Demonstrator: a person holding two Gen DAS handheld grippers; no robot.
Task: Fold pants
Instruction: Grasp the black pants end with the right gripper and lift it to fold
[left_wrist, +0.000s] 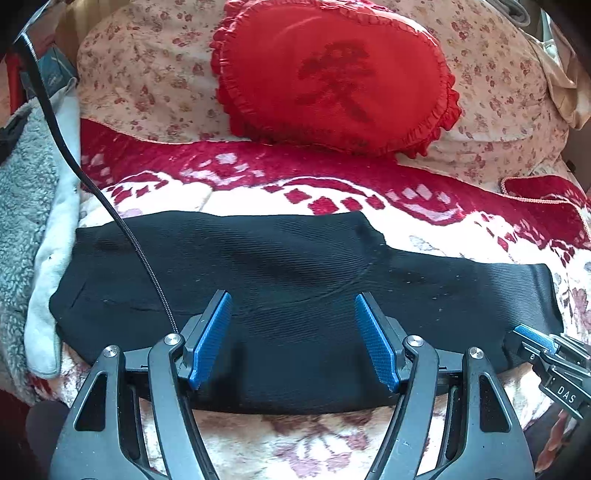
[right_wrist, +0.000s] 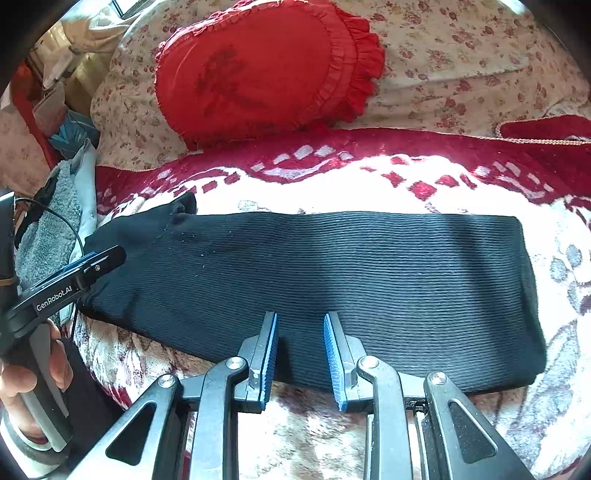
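Observation:
Black ribbed pants (left_wrist: 295, 280) lie flat in a long band across the bed, folded lengthwise; they also show in the right wrist view (right_wrist: 351, 280). My left gripper (left_wrist: 293, 306) is open wide and hovers over the pants' near edge, holding nothing. My right gripper (right_wrist: 300, 328) is open with a narrower gap, over the near edge of the pants' right part, empty. It shows in the left wrist view (left_wrist: 535, 338) at the pants' right end. The left gripper shows at the left in the right wrist view (right_wrist: 99, 264).
A red and white patterned blanket (left_wrist: 258, 192) covers the bed. A red heart-shaped frilled pillow (left_wrist: 332, 77) leans on a floral pillow (left_wrist: 498, 92) at the back. A grey fleece cloth (left_wrist: 26, 206) lies at the left. A black cable (left_wrist: 110, 206) hangs across the left.

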